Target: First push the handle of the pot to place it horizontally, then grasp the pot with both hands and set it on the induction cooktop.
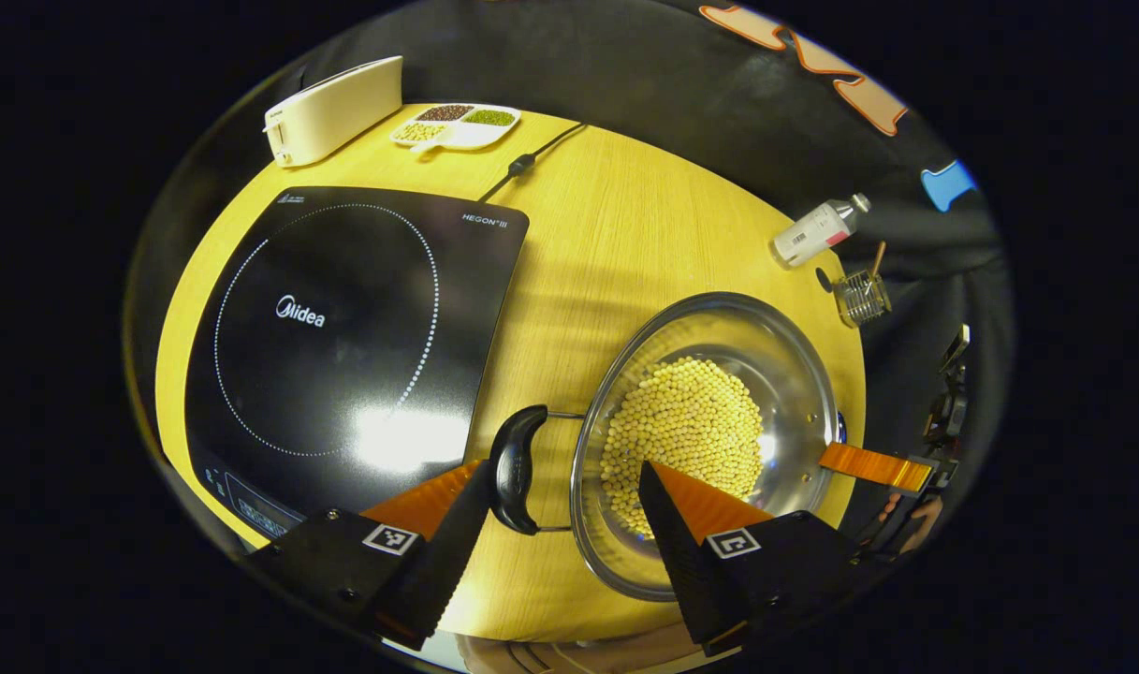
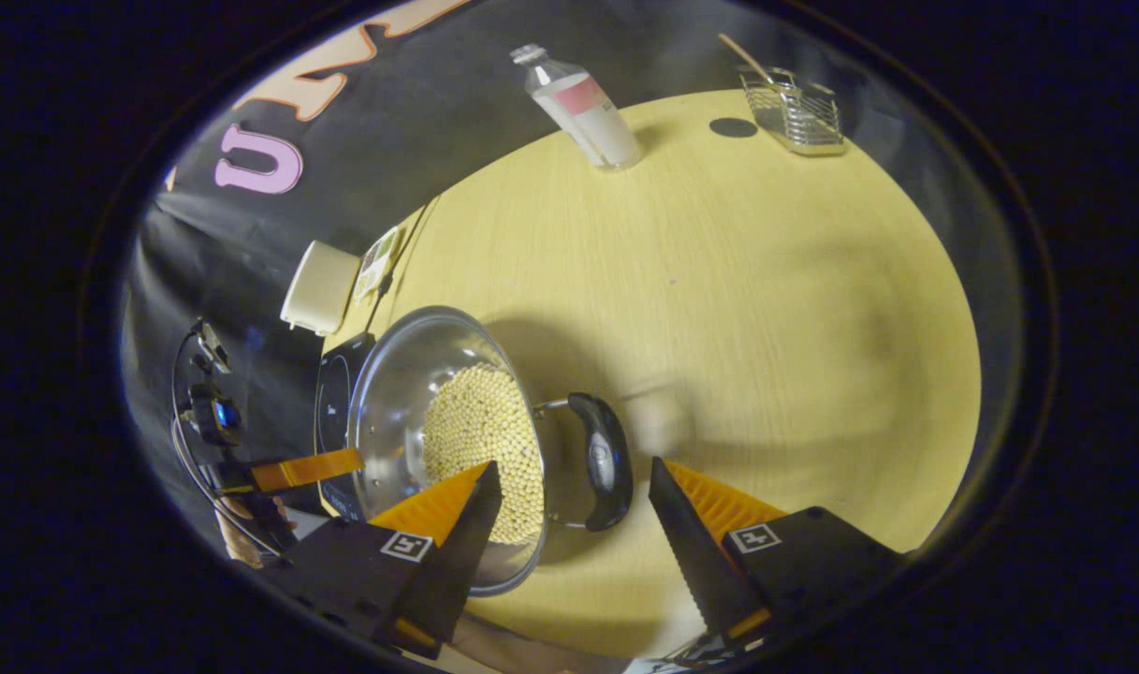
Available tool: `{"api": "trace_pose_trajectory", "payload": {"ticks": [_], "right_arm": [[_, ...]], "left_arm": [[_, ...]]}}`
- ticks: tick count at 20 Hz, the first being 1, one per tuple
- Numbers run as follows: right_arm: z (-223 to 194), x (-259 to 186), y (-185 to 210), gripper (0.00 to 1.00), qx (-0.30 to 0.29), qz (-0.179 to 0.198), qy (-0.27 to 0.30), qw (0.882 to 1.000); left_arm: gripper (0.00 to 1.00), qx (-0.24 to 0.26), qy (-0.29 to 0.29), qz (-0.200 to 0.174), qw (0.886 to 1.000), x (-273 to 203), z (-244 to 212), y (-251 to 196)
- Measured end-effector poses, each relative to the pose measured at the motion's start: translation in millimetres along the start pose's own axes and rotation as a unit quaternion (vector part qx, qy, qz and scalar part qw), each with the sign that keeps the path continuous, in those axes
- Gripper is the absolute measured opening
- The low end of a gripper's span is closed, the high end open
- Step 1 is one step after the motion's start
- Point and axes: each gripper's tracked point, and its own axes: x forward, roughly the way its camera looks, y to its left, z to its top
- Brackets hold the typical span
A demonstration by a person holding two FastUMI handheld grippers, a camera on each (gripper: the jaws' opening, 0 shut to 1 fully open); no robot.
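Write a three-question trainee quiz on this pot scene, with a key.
1. True or false: the shiny steel pot already sits on the black induction cooktop.
2. What fills the pot? A) pale round beans B) water C) rice
3. Which part does each open gripper straddle?

Key: 1. False; it stands on the yellow wooden table beside the cooktop. 2. A. 3. The left gripper straddles one black curved handle, the right gripper the other.

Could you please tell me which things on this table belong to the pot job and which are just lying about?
Job: pot of beans, its handles, induction cooktop, left gripper, right gripper.

Lying about: toaster, divided dish, bottle, wire basket.
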Motion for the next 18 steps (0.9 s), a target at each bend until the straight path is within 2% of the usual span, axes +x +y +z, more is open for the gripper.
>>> {"api": "trace_pose_trajectory", "payload": {"ticks": [1, 2, 4, 5, 6, 9, 12, 14, 15, 16, 18], "right_arm": [[-2, 3, 1, 0.97, 0.001, 0.007, 0.008, 1.000], [-3, 7, 2, 0.89, 0.001, 0.012, 0.015, 1.000], [-6, 14, 2, 0.87, -0.002, 0.020, 0.031, 0.999], [-8, 19, 2, 0.87, -0.004, 0.022, 0.036, 0.999], [-8, 23, 2, 0.97, -0.006, 0.023, 0.042, 0.999], [-9, 30, 6, 0.96, -0.007, 0.035, 0.054, 0.998], [-13, 39, 8, 0.65, -0.003, 0.036, 0.066, 0.997], [-14, 44, -7, 0.64, -0.018, 0.012, 0.067, 0.998], [-16, 54, -5, 0.57, -0.006, 0.019, 0.071, 0.997], [-12, 45, -3, 0.50, -0.003, 0.024, 0.072, 0.997], [-11, 45, -8, 0.47, -0.008, 0.017, 0.062, 0.998]], "left_arm": [[0.96, -0.001, 0.006, 0.005, 1.000, 4, -1, 0], [0.96, 0.000, 0.012, 0.011, 1.000, 8, -1, 1], [0.94, -0.002, 0.023, 0.021, 1.000, 15, -1, 4], [0.94, -0.002, 0.028, 0.025, 0.999, 18, -2, 5], [0.94, -0.001, 0.032, 0.028, 0.999, 21, -3, 5], [0.94, 0.000, 0.040, 0.036, 0.999, 28, -2, 7], [0.92, 0.012, 0.040, 0.056, 0.998, 32, 0, 16], [0.76, 0.012, 0.043, 0.062, 0.997, 30, -1, 21], [0.70, 0.014, 0.044, 0.061, 0.997, 30, 1, 20], [0.67, 0.018, 0.046, 0.058, 0.997, 32, -1, 20], [0.63, 0.012, 0.044, 0.049, 0.998, 30, -2, 16]]}}
